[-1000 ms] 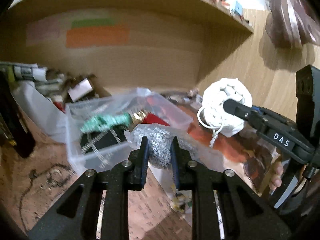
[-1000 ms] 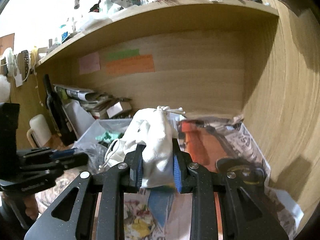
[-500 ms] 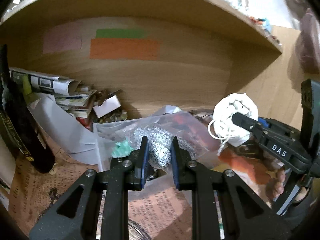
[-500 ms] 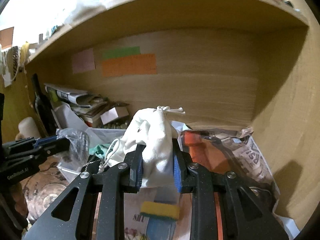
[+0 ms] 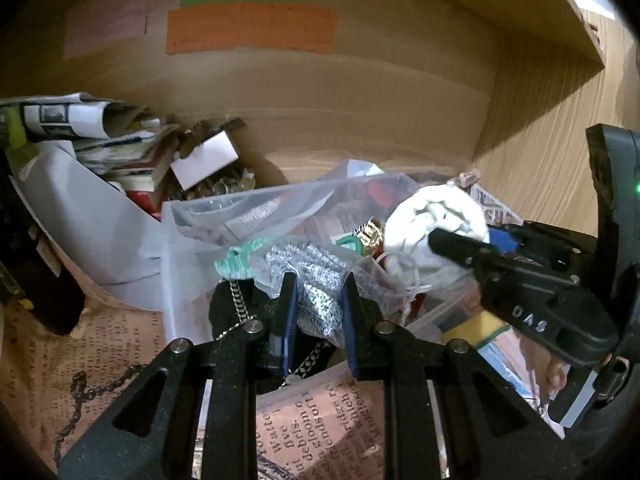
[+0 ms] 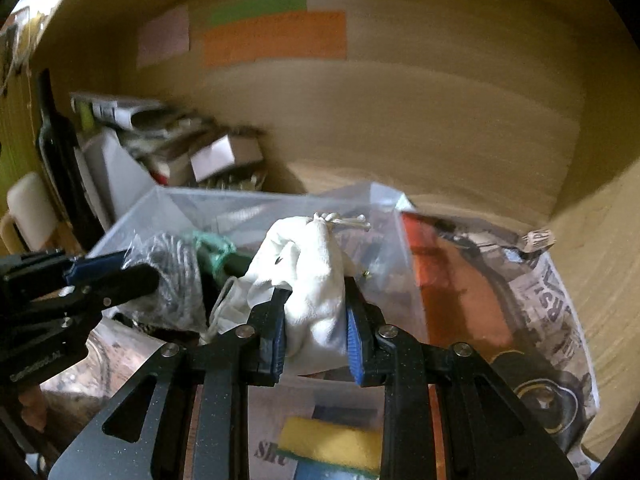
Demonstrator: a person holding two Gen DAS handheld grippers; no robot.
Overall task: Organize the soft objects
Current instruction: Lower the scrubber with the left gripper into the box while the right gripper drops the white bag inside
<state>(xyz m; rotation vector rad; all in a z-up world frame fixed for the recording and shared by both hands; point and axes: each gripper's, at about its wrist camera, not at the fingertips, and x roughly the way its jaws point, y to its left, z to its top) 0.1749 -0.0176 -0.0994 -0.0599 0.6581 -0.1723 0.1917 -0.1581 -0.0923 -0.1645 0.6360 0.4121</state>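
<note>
White drawstring pouch (image 6: 316, 280) is sitting clamped between the right gripper (image 6: 316, 344) fingers, just over the clear plastic bin (image 6: 168, 208). The left gripper (image 5: 316, 320) is pinching a bagged steel scrubber (image 5: 320, 280). Neither is being released yet; a yellow sponge (image 6: 332, 444) below is waiting too.

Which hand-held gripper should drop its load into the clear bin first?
Probably left. The left hand-held gripper holds its bagged steel wool low over the clear plastic bin; the right hand-held gripper holds its white drawstring pouch nearer the front edge.
</note>
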